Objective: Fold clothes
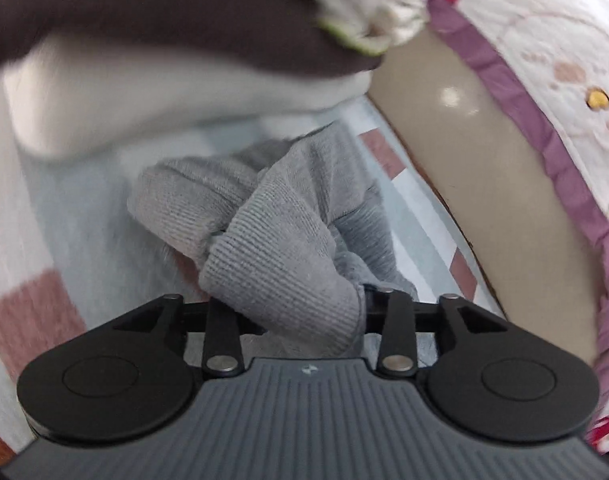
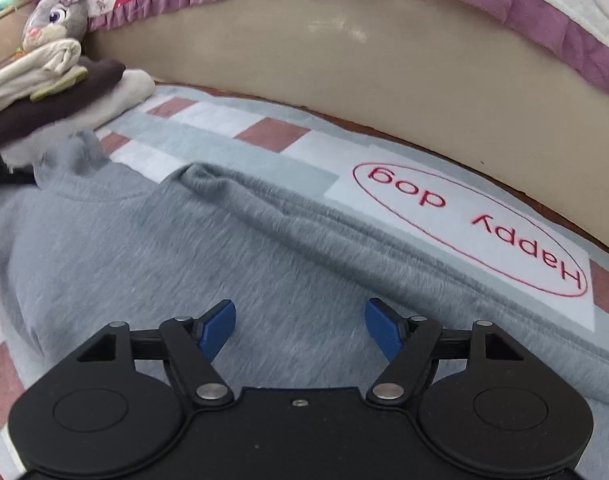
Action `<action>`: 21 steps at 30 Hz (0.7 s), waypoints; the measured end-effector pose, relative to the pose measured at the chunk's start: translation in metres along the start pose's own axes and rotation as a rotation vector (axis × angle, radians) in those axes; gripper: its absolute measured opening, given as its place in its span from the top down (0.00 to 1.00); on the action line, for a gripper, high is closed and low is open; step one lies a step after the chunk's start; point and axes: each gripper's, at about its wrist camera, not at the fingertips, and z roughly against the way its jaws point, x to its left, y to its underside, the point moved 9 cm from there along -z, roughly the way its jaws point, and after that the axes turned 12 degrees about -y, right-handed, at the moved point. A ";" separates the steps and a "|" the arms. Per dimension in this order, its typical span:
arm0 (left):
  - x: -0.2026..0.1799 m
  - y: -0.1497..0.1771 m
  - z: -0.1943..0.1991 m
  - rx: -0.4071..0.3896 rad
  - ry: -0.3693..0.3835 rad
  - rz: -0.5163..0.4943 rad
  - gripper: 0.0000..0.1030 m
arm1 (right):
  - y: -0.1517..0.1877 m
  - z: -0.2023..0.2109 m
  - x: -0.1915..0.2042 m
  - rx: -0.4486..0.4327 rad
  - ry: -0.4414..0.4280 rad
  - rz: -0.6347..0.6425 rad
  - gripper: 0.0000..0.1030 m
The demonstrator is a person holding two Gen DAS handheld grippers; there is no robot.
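The grey sweater (image 2: 152,248) lies spread on a patchwork mat (image 2: 240,120) on the floor, next to the beige side of a bed (image 2: 344,60). In the right wrist view its body is mostly flat, but a long raised ridge of cloth runs along the far edge, maybe a sleeve or a turned-in side; I cannot tell which.

The left gripper (image 1: 304,312) is clenched on a ribbed cuff (image 1: 280,280) of this sweater. Its fingertips are hidden under the knit, and the cloth is bunched and lifted up from the mat. The right gripper (image 2: 300,330) is released: its blue fingers (image 2: 218,328) stand well apart, low over the middle of the sweater, and they hold nothing.

At the far corner of the mat there is a stack of folded clothes (image 2: 56,92), cream and dark brown pieces one on another, with a plush rabbit (image 2: 54,20) behind it. So some garments already lie folded there; who folded them, and when, the pictures do not say.

My judgement is that the grey sweater is somewhere in the middle of its folding. One end is gripped and raised and the body is laid out, but it is not yet a compact packet like the pieces in the stack. What is left seems to be bringing the sleeve across the body, then folding the body over.
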 end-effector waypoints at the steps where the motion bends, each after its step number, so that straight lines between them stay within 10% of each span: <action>1: 0.003 0.001 -0.003 0.010 -0.014 0.006 0.48 | -0.001 -0.006 -0.002 0.019 0.005 0.015 0.26; 4: -0.004 0.003 -0.005 -0.038 -0.075 -0.076 0.36 | -0.008 -0.020 -0.012 0.038 0.022 0.019 0.22; 7: -0.020 0.009 0.007 -0.060 -0.021 -0.169 0.71 | -0.017 -0.020 -0.022 0.009 0.007 -0.110 0.21; 15: -0.122 0.018 0.138 -0.310 0.253 -0.418 0.73 | -0.002 0.069 -0.063 -0.235 -0.063 -0.497 0.21; 21: -0.202 0.119 0.108 -0.101 0.315 -0.609 0.73 | 0.049 0.137 -0.129 -0.345 0.005 -0.711 0.21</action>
